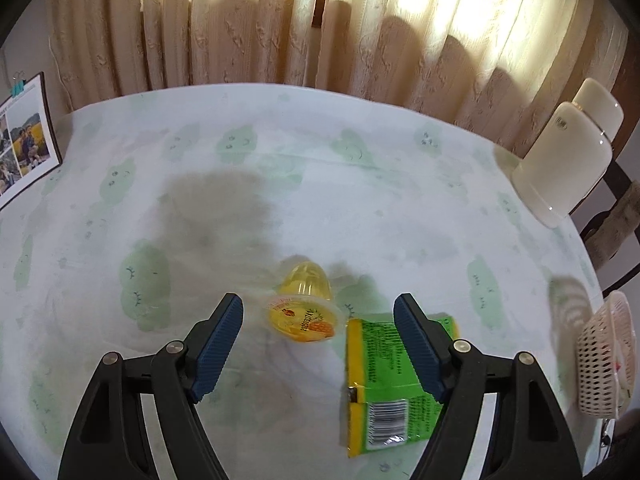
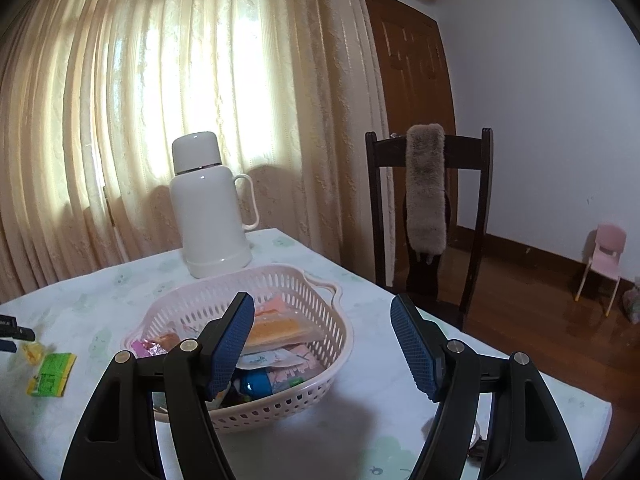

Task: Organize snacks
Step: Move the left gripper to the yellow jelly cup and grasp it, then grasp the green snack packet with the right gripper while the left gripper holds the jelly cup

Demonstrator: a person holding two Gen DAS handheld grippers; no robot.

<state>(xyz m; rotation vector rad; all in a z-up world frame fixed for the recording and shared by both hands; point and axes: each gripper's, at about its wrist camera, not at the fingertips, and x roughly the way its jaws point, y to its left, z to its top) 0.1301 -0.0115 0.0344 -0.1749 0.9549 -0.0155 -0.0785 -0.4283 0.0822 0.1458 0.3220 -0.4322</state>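
Observation:
A yellow jelly cup (image 1: 304, 308) lies on its side on the cloud-print tablecloth (image 1: 280, 184). A green and yellow snack packet (image 1: 384, 376) lies flat just to its right. My left gripper (image 1: 318, 304) hovers over both, open; the cup shows between the fingertips and the right finger overlaps the packet, touching neither. The right wrist view shows a pink basket (image 2: 328, 308) with several wrapped snacks inside. My right gripper (image 2: 323, 300) is open and empty over the basket's near side. The packet (image 2: 52, 372) and cup (image 2: 34, 352) lie far to its left.
A white thermos (image 2: 212, 208) stands behind the basket near the curtain. A dark wooden chair (image 2: 428, 200) with a fur strip over its back is at the table's right edge. A photo board (image 1: 24, 140) leans at the far left. The basket (image 1: 604, 360) sits at the right edge.

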